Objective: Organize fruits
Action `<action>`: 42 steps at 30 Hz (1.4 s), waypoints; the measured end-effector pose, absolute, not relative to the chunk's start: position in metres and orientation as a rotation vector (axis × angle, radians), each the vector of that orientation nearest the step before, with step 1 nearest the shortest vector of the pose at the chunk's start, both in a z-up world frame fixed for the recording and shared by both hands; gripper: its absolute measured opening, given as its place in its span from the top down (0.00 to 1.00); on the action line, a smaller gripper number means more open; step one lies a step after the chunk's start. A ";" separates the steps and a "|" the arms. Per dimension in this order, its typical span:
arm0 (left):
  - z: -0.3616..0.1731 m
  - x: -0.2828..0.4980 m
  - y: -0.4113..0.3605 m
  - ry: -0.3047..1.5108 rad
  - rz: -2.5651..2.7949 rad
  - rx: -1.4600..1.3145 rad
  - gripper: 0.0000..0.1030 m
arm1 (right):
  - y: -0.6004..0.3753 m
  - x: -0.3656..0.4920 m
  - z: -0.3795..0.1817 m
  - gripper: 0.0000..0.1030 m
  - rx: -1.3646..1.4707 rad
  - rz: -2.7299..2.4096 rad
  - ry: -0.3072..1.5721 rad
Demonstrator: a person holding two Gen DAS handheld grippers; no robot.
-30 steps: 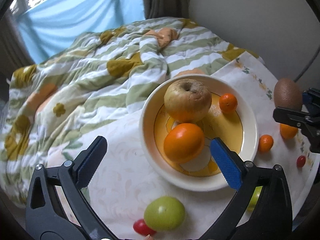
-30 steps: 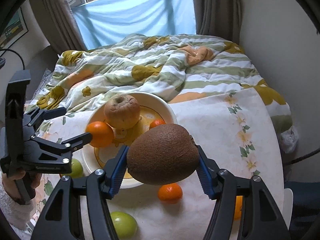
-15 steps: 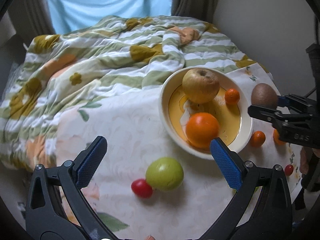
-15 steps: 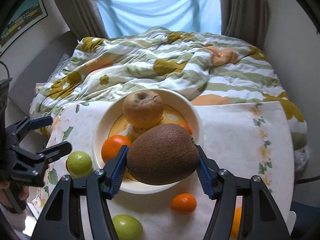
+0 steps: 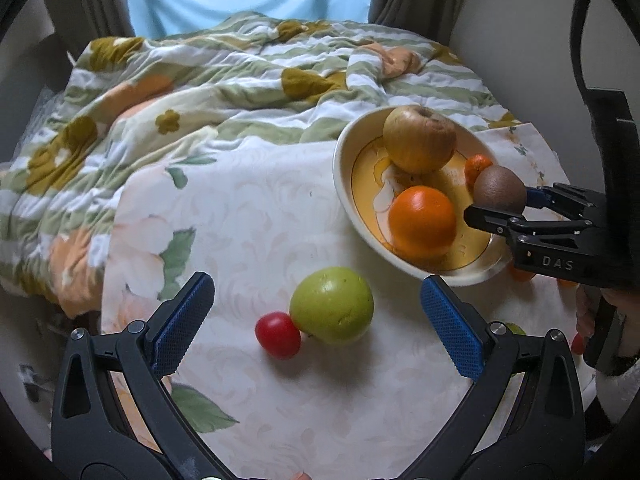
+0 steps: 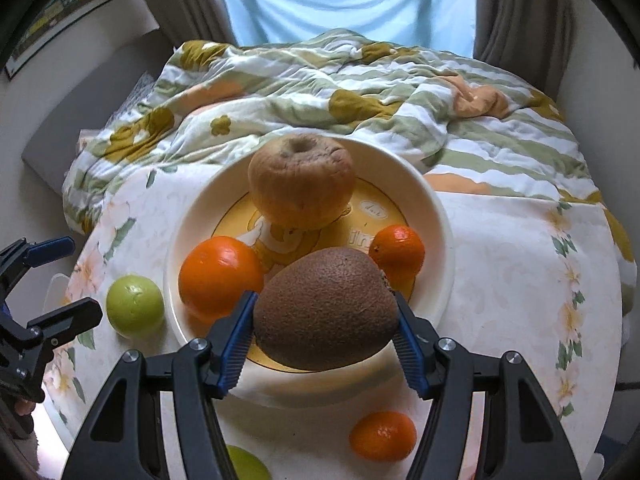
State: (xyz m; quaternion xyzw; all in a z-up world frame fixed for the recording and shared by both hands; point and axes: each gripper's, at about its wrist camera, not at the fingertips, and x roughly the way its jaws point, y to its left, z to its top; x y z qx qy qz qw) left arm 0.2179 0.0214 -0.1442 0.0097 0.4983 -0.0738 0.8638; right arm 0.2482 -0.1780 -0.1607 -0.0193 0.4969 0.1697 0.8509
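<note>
My right gripper (image 6: 324, 350) is shut on a brown kiwi (image 6: 326, 308) and holds it above the near side of the cream bowl (image 6: 436, 216). The bowl holds a wrinkled apple (image 6: 300, 184), a big orange (image 6: 220, 274) and a small mandarin (image 6: 398, 254). In the left wrist view the kiwi (image 5: 500, 190) hangs over the bowl's right rim (image 5: 344, 184). My left gripper (image 5: 316, 320) is open and empty, just above a green apple (image 5: 332, 306) and a red cherry tomato (image 5: 278, 334) on the tablecloth.
Another mandarin (image 6: 382, 436) and a green fruit (image 6: 248, 466) lie near my right gripper. The green apple (image 6: 134, 306) lies left of the bowl. A rumpled floral quilt (image 5: 200, 92) covers the far side. The round table's edge (image 6: 618, 340) is at right.
My left gripper has drawn back and left from the bowl to above the green apple and tomato. My right gripper has carried the kiwi forward over the bowl.
</note>
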 end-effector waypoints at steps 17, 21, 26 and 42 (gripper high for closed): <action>-0.148 0.198 0.028 1.061 -0.093 -0.011 0.00 | -0.181 0.238 -0.155 0.00 -0.064 0.389 0.962; -0.140 0.192 0.029 1.047 -0.078 -0.014 0.00 | -0.186 0.233 -0.147 0.00 -0.068 0.381 0.954; -0.125 0.184 0.025 1.016 -0.063 -0.019 0.00 | -0.196 0.221 -0.127 0.00 -0.047 0.382 0.924; -0.055 0.146 -0.002 0.883 -0.091 0.011 0.00 | -0.241 0.154 -0.051 0.00 0.003 0.295 0.829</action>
